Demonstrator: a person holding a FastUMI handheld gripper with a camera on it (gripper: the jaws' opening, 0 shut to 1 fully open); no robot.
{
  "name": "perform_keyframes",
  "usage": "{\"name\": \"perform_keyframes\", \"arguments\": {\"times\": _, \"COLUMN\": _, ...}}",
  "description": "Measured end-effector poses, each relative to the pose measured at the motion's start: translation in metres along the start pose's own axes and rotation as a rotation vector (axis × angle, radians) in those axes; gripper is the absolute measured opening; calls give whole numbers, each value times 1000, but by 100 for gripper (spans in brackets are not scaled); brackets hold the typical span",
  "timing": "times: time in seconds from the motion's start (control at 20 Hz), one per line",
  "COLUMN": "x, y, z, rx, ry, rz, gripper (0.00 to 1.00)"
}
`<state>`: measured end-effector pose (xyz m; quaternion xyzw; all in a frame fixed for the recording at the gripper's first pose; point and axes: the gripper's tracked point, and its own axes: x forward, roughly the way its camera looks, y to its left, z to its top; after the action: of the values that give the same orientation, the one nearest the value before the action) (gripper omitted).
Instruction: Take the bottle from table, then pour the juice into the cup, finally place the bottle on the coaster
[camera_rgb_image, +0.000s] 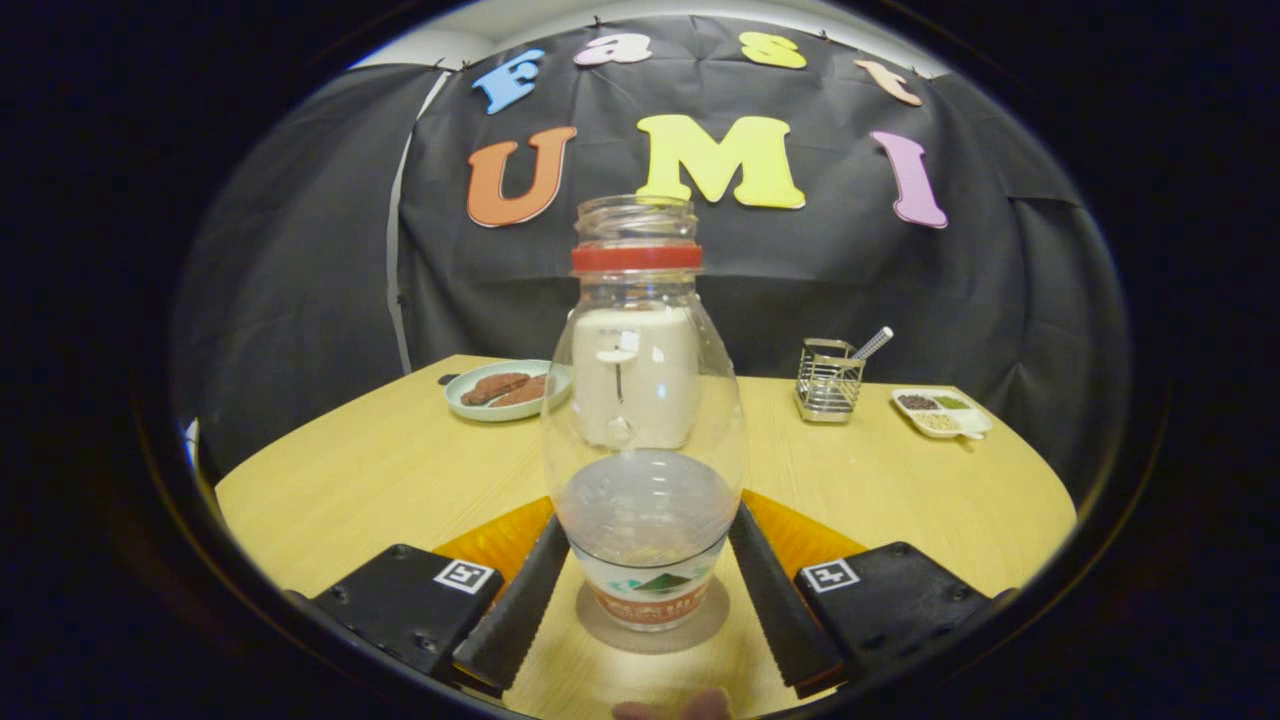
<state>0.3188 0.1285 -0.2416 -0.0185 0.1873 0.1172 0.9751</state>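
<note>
So the wooden worktop (380, 470) takes up most of the scene, running from under the tool out to the black cloth wall beyond it; the clear plastic bottle (643, 420) is the big thing here, standing upright right between the tool's (645, 590) two fingers, no cap on, red ring around its neck, a printed label band at the base; looks pretty much empty, though hard to be sure through the plastic; it sits on a round coaster (655, 632) whose edge peeks out around the base; the fingers flank the lower part of the bottle and look like they touch its sides, but honestly can't tell if they're actually pressing on it or just resting alongside; through the bottle you can see a pale cup (637, 375) standing just beyond it; further out and to the left, a light plate (507, 388) with brown snacks; out to the right, a wire holder (828, 380) with a utensil poking out, then a small divided white dish (942, 411) past that.
</note>
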Motion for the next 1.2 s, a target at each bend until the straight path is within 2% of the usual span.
{"name": "perform_keyframes", "arguments": {"times": 0.3, "x": -17, "y": 4, "z": 26, "rx": -4, "ry": -59, "rz": -12, "gripper": 99}}
{"name": "perform_keyframes", "arguments": {"times": 0.55, "x": -49, "y": 8, "z": 61, "rx": 11, "ry": -120, "rz": -8, "gripper": 99}}
{"name": "perform_keyframes", "arguments": {"times": 0.8, "x": -104, "y": 8, "z": 110, "rx": 43, "ry": -227, "rz": -14, "gripper": 99}}
{"name": "perform_keyframes", "arguments": {"times": 1.2, "x": -215, "y": -18, "z": 173, "rx": 21, "ry": -343, "rz": -127, "gripper": 100}}
